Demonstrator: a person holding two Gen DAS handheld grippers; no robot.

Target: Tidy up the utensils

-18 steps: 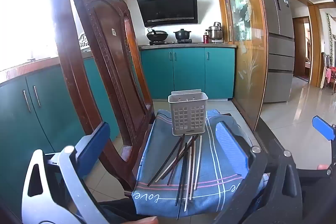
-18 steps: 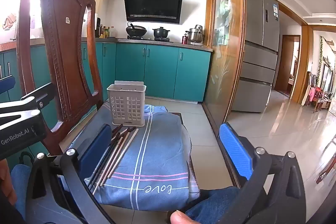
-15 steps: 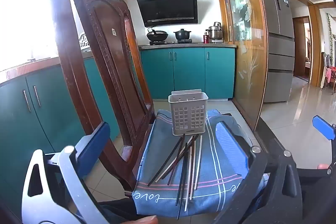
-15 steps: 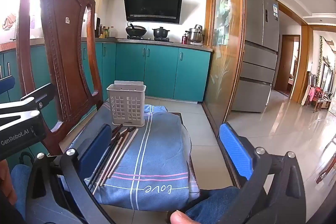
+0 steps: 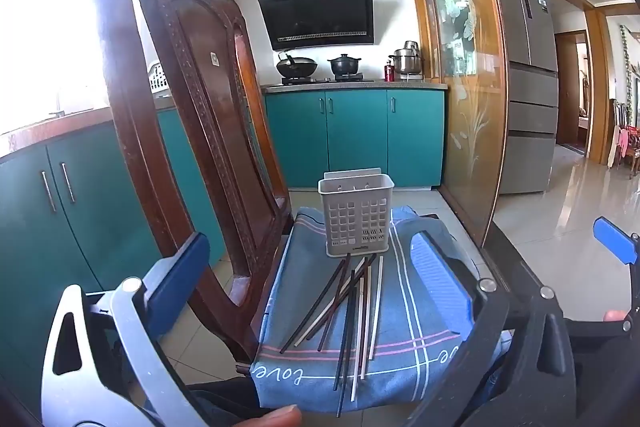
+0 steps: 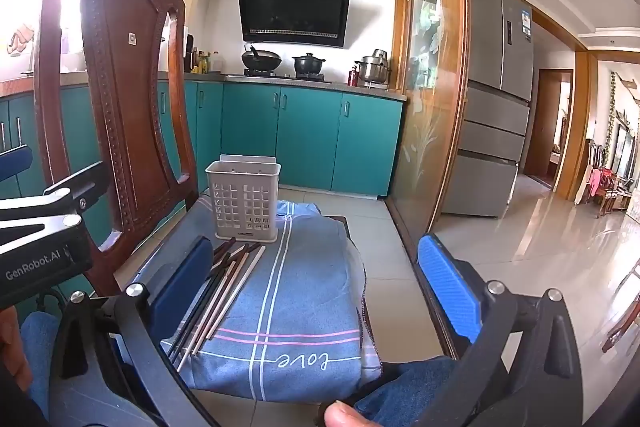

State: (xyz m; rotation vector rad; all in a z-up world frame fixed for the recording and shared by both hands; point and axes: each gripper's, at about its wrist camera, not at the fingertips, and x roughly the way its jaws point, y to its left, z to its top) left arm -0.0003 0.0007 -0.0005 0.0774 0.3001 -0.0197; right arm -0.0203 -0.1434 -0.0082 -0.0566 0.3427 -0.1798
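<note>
Nothing has shifted; left tool [image 5: 316, 281] and right tool [image 6: 316, 277] gape wide, empty; chopsticks [image 5: 352, 311] lie untouched near the holder [image 5: 356, 213]; sorting not begun.

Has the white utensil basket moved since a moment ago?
No. The basket sits at the same spot on the blue cloth, beside the chair back.

I see a pale grey basket [image 5: 355, 217] pierced with a square grid. It stands on a blue cloth [image 5: 404, 311] crossed by white and pink stripes and lettered "love" in white. The chopsticks [image 5: 352, 307] are mixed: black, dark brown and white. My fingers [image 6: 450, 285] carry bright blue pads. The chair [image 5: 200, 115] is reddish-brown carved wood, the cabinets [image 5: 356, 135] teal.
</note>
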